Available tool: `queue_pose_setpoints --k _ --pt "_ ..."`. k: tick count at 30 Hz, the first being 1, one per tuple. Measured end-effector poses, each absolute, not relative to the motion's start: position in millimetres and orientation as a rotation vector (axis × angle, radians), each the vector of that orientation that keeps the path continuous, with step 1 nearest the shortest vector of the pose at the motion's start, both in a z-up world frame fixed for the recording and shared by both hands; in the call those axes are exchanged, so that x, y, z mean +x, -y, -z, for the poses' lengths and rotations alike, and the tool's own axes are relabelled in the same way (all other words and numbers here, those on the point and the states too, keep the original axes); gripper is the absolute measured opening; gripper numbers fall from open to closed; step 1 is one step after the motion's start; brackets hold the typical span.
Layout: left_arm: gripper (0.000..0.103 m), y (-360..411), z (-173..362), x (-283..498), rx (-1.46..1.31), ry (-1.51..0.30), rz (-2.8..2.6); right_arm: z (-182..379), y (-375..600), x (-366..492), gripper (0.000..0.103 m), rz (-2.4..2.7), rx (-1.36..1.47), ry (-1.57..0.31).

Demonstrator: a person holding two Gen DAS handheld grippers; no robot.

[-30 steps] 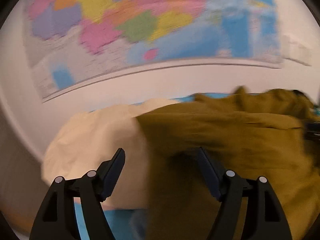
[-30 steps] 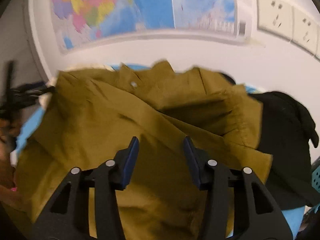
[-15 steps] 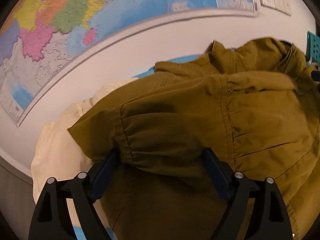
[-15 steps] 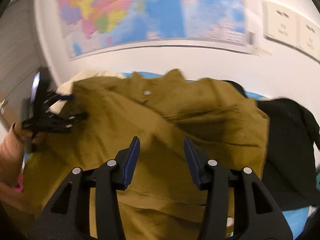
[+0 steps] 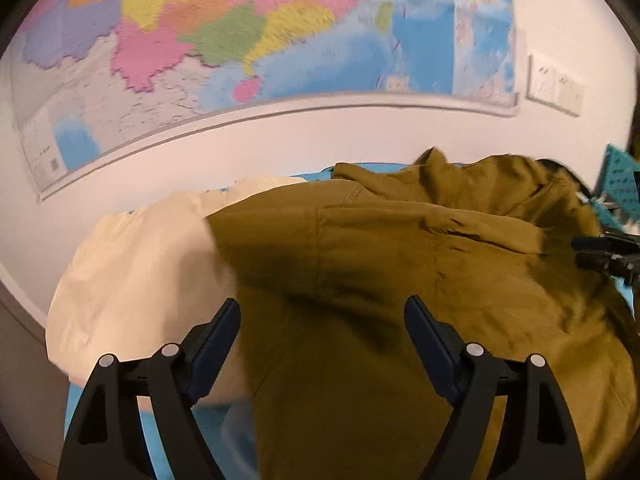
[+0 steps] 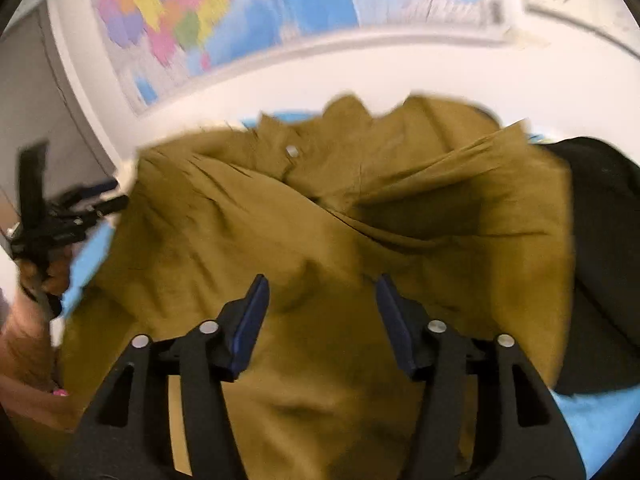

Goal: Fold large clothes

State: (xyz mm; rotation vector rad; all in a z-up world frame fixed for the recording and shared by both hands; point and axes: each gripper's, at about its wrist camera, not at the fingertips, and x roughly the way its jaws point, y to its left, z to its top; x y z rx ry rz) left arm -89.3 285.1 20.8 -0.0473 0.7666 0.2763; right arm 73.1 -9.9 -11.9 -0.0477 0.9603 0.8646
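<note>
While the olive shirt (image 6: 320, 216) sprawls across the blue surface (image 6: 592, 420), filling the middle of both views, neither tool has a bite on it. Look at the left gripper (image 5: 322, 312) at the bottom of its frame: jaws spread wide, closing a touch just now, cloth below them but nothing pinched. The right gripper (image 6: 322, 292), bottom centre of its own view, has jaws that have just been opening, and they hover released over the shirt's front. Collar and a pale button (image 6: 292, 151) sit toward the top, near the wall, so the garment lies face up, bunched and creased rather than flat. That reads as a let-go to re-grip and smooth before any fold. A cream garment (image 5: 136, 264) peeks out at left, a black one (image 6: 600, 264) at right, likely waiting their turn. Above, the map (image 5: 240, 40) fills the wall.
</note>
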Motion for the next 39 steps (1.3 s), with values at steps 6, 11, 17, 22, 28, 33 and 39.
queue_pose_setpoints --k 6,11,17,22,28,33,39 --pt "0.083 -292.0 -6.1 -149.6 -0.126 -0.796 -0.23 -4.3 84.5 25.5 0.071 -0.81 0.073 -0.973" --pt "0.083 -302.1 21.8 -190.8 -0.247 -0.853 -0.215 11.7 142.2 -20.5 0.074 -0.736 0.184 -1.028" --pt "0.083 -305.0 41.5 -234.5 -0.335 -0.886 -0.185 26.6 171.7 -58.6 0.079 -0.712 0.226 -1.084" --pt "0.087 -292.8 51.9 -259.0 -0.356 -0.907 -0.116 38.8 174.7 -82.2 0.08 -0.741 0.252 -1.124" --pt "0.094 -273.8 60.9 -272.0 -0.392 -0.919 -0.002 33.8 170.7 -99.9 0.078 -0.851 0.278 -1.115" --pt "0.094 -255.6 62.1 -277.5 -0.429 -0.93 0.128 36.3 168.1 -111.6 0.068 -0.903 0.288 -1.131" --pt "0.088 -257.5 64.8 -282.2 -0.548 -0.902 0.206 39.6 169.2 -111.5 0.062 -0.92 0.318 -1.138"
